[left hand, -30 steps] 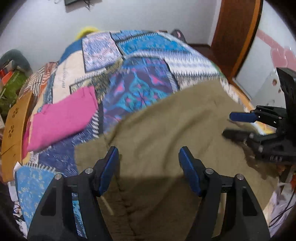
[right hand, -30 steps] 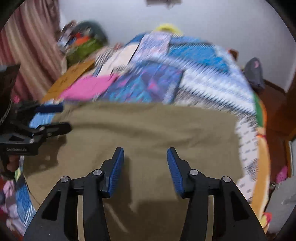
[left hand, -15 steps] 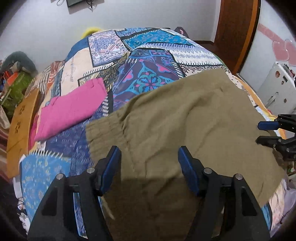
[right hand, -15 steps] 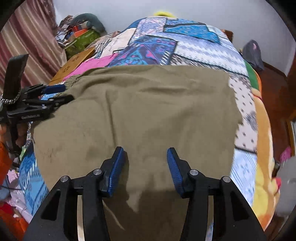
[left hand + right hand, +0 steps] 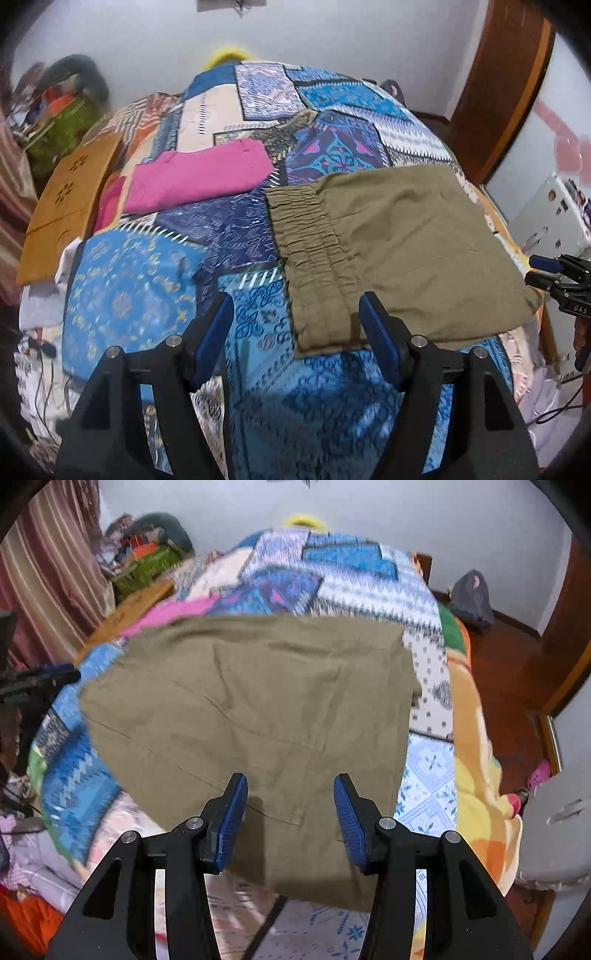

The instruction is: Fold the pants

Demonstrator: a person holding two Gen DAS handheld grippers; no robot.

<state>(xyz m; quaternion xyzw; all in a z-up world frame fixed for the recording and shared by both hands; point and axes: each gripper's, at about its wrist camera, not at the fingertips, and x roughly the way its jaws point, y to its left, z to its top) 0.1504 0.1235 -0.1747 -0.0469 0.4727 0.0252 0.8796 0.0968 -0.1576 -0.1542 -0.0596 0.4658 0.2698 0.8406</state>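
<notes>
Olive pants (image 5: 399, 254) lie folded flat on a patchwork bedspread (image 5: 147, 295), elastic waistband (image 5: 310, 266) at their left side. They also fill the right wrist view (image 5: 258, 716). My left gripper (image 5: 295, 328) is open and empty, above the near end of the waistband. My right gripper (image 5: 290, 805) is open and empty, above the pants' near edge. It also shows at the right edge of the left wrist view (image 5: 535, 269); the left one appears at the left edge of the right wrist view (image 5: 70, 675).
Folded pink clothing (image 5: 195, 181) lies farther back on the bed. A wooden board (image 5: 62, 206) stands by the bed's left side, clutter (image 5: 62, 110) behind it. A wooden door (image 5: 498, 85) and a white appliance (image 5: 546, 214) are at the right. A grey bag (image 5: 472, 602) sits on the floor.
Both grippers have drawn back from the pants toward the bed's near edge. The pants now lie farther from both cameras. Both grippers stayed open.
</notes>
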